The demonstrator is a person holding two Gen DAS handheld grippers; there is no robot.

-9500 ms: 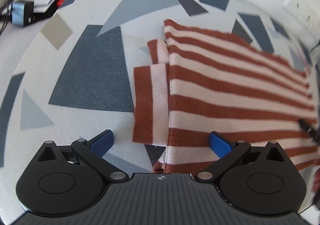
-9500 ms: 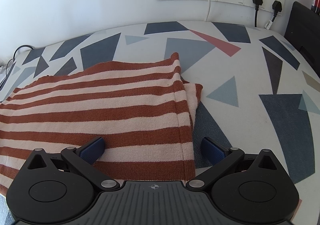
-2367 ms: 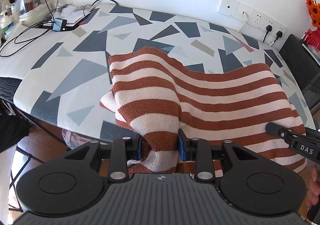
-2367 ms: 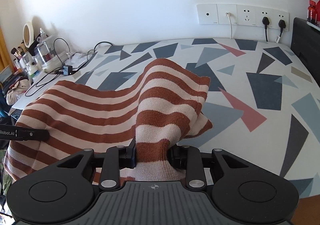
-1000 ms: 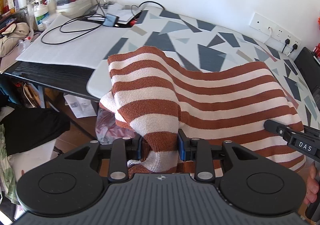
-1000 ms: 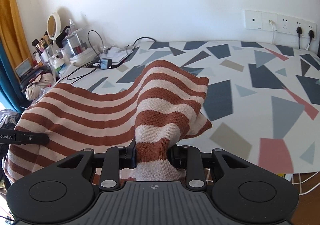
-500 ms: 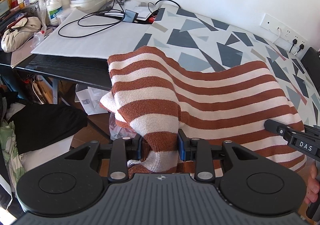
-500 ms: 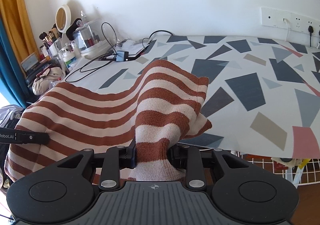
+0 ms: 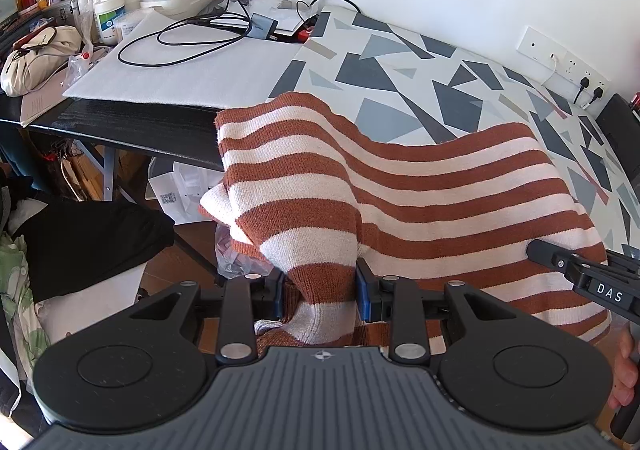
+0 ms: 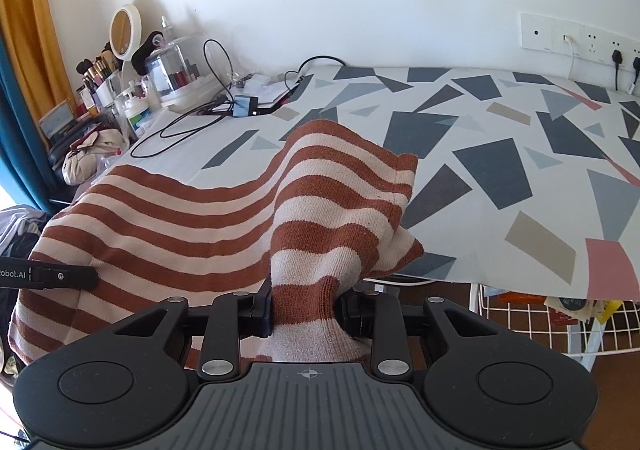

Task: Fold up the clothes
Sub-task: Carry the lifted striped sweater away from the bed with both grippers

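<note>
Striped sweater [image 9: 420,202]: soft, limp knit, likely light, sagging between left tongs [image 9: 320,292] and right tongs [image 10: 306,308], each clamped on a bunched edge at 6 o'clock, held above the patterned bench [image 10: 500,154]; best gripped at corners.

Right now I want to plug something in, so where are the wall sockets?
The wall sockets sit on the white wall behind the patterned table, at the far right in both wrist views, well beyond the striped sweater.
</note>
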